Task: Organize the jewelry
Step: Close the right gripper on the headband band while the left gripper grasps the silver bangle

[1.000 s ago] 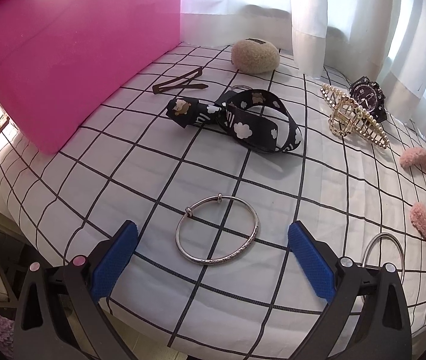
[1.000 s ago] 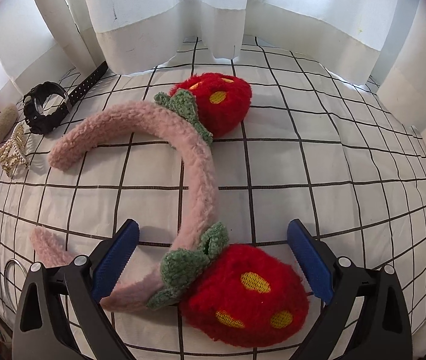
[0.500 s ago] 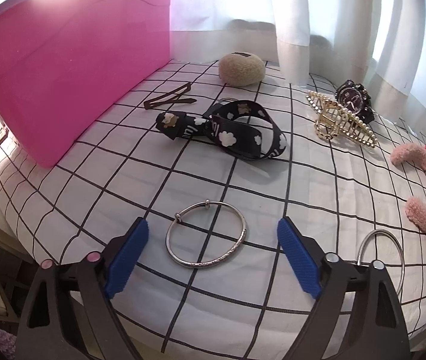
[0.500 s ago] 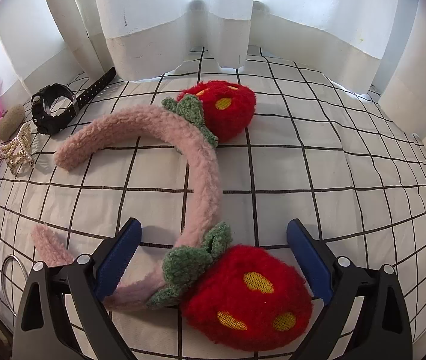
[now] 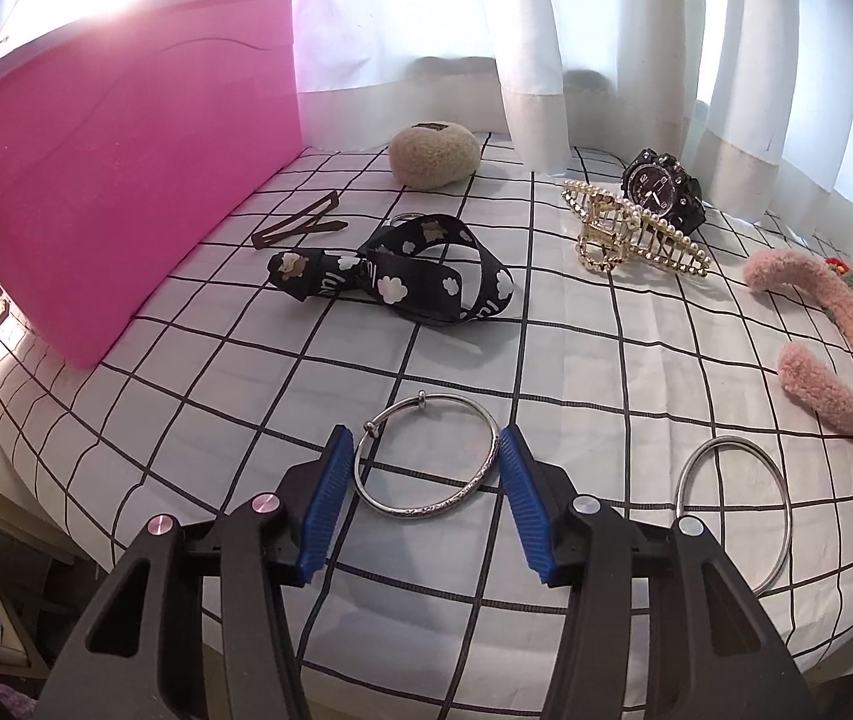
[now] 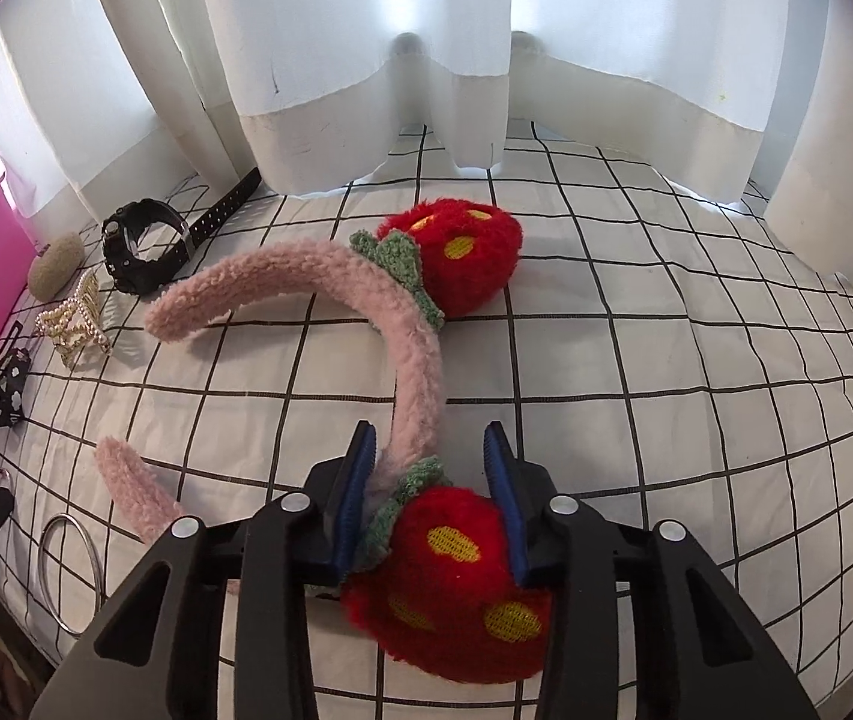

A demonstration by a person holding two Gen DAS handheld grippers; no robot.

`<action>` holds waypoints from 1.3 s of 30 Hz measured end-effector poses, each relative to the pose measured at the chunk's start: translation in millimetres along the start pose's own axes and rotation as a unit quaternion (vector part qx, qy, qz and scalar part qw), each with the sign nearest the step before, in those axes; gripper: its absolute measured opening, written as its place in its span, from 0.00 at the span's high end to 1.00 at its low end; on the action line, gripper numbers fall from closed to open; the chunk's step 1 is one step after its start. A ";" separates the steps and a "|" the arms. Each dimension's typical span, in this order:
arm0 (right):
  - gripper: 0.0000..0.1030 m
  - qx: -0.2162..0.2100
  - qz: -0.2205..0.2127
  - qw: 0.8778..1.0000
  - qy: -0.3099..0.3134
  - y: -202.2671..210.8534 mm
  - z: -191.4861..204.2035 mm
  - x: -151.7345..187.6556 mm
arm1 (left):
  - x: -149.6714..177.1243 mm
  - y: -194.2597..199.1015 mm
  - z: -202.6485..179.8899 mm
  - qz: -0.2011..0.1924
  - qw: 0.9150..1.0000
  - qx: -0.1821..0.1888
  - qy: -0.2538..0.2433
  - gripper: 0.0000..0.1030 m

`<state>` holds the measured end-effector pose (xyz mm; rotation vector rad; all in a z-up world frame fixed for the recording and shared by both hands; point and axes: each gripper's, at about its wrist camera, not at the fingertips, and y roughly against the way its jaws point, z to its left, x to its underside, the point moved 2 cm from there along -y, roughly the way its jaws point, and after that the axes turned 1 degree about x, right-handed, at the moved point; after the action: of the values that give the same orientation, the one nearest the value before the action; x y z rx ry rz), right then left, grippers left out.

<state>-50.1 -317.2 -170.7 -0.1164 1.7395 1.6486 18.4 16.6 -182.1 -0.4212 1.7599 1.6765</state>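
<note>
A silver bangle (image 5: 426, 459) lies flat on the checked cloth (image 5: 606, 390) near its front edge. My left gripper (image 5: 423, 450) is closing around it, and both blue pads touch its outer rim. In the right wrist view a fuzzy pink headband (image 6: 420, 372) carries two red strawberry pompoms, one far (image 6: 456, 258) and one near (image 6: 450, 570). My right gripper (image 6: 429, 450) is closing on the band where the near strawberry joins it, pads against the leaf and red fluff.
A pink box (image 5: 126, 180) stands at the left. On the cloth lie a black printed lanyard (image 5: 426, 282), a brown hair clip (image 5: 300, 222), a beige puff (image 5: 432, 155), a gold pearl claw clip (image 5: 624, 228), a black watch (image 5: 660, 192) and a second plain ring (image 5: 732, 510). White curtains hang behind.
Both grippers' jaws have drawn in from wide open, the left onto the bangle, the right onto the headband beside the near strawberry. Both views tilted slightly upward.
</note>
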 end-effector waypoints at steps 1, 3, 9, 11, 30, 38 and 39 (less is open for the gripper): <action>0.75 -0.006 -0.004 1.000 -0.001 0.8 0.6 -2.2 | -0.3 -0.1 0.0 0.000 1.000 0.000 0.001 0.53; 0.83 -0.016 -0.009 1.000 0.000 4.0 1.6 -4.2 | 0.4 0.9 0.7 0.000 1.000 0.002 0.004 0.53; 0.91 -0.035 -0.017 0.999 -0.011 12.1 -0.2 -5.8 | -2.4 5.3 2.9 -0.006 1.000 0.001 0.008 0.53; 0.91 -0.039 -0.020 0.999 -0.013 14.1 -0.4 -5.2 | -3.7 6.6 3.7 -0.010 1.000 0.001 0.008 0.53; 0.87 -0.025 0.057 0.998 -0.022 -9.2 -2.6 -14.8 | -4.4 7.4 6.5 -0.008 1.000 0.007 0.019 0.53; 0.86 0.008 0.069 0.998 0.007 -21.6 6.2 -16.0 | -5.0 8.4 7.9 -0.010 1.000 0.007 0.022 0.53; 0.86 0.013 0.069 0.997 0.012 -22.4 7.5 -16.4 | -4.9 8.4 8.4 -0.009 1.000 0.007 0.022 0.53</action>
<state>-23.1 -321.0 -179.8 -0.0034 1.8208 1.7295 18.6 24.8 -172.2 -0.4704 1.7942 1.6517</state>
